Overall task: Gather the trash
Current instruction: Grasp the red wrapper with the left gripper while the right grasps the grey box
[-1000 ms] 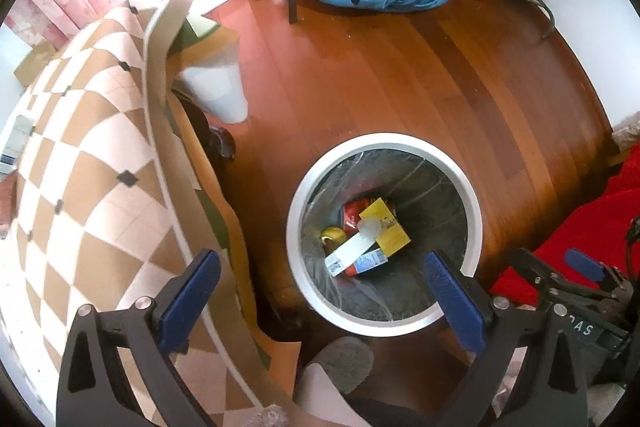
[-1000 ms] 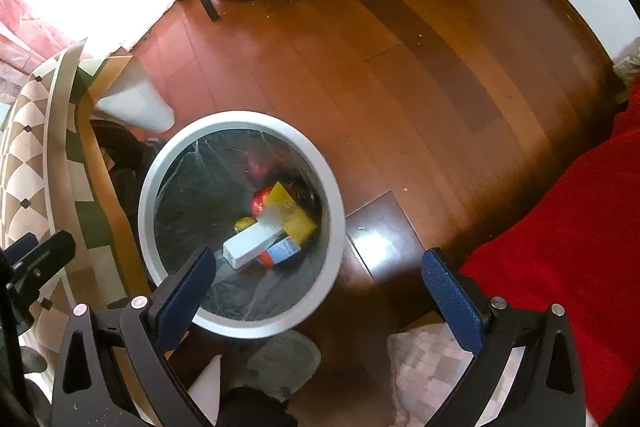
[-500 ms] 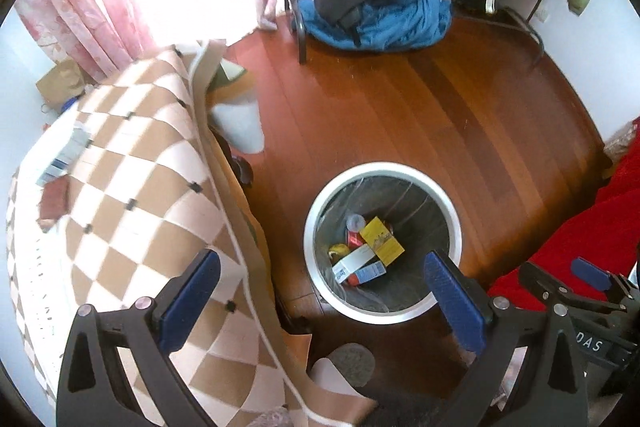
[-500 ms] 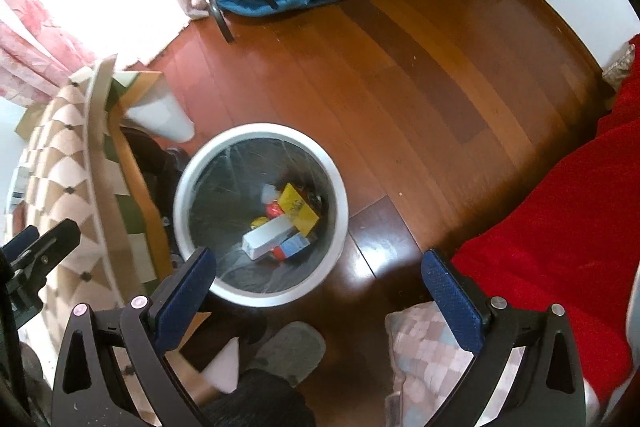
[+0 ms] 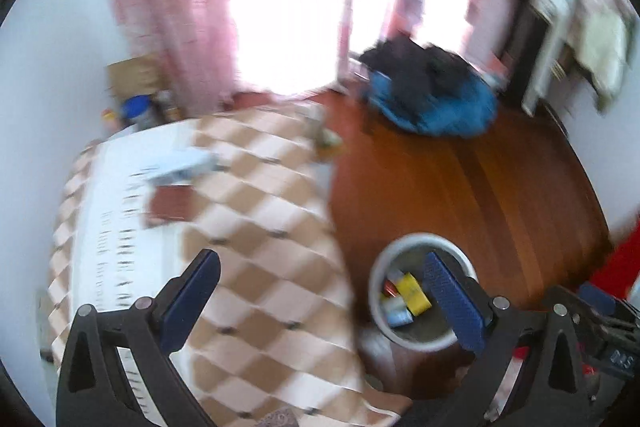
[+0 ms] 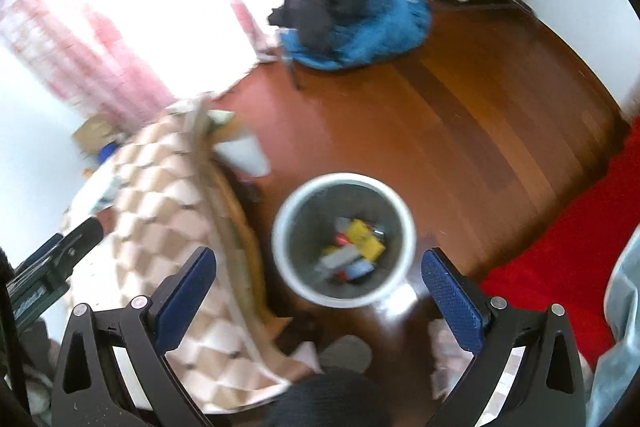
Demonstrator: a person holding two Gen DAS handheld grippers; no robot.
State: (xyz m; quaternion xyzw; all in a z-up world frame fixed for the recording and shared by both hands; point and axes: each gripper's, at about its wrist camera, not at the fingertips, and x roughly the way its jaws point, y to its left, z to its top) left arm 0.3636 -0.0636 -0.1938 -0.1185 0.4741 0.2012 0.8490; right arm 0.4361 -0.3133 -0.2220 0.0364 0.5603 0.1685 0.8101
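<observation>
A white round bin (image 5: 424,236) stands on the wood floor beside the table, and it appears again in the right wrist view as the bin (image 6: 281,239). Inside lie a yellow box (image 5: 414,293) and several other wrappers; the yellow box (image 6: 364,237) also shows from the right wrist. My left gripper (image 5: 322,301) is open and empty, high over the table edge. My right gripper (image 6: 320,291) is open and empty, high above the bin. A pale box (image 5: 180,167) and a flat brown item (image 5: 172,201) lie on the checkered tablecloth (image 5: 248,227). Both views are blurred.
A pile of blue and black clothes (image 6: 360,31) lies on the floor at the back. A red blanket (image 6: 560,247) is at the right. A small white container (image 6: 244,155) sits by the table corner. Pink curtains (image 5: 168,7) hang behind. A person's foot (image 6: 344,351) is near the bin.
Both grippers have risen away from the bin, which now looks smaller. The left view has swung toward the table top, where the pale box and brown item now show.
</observation>
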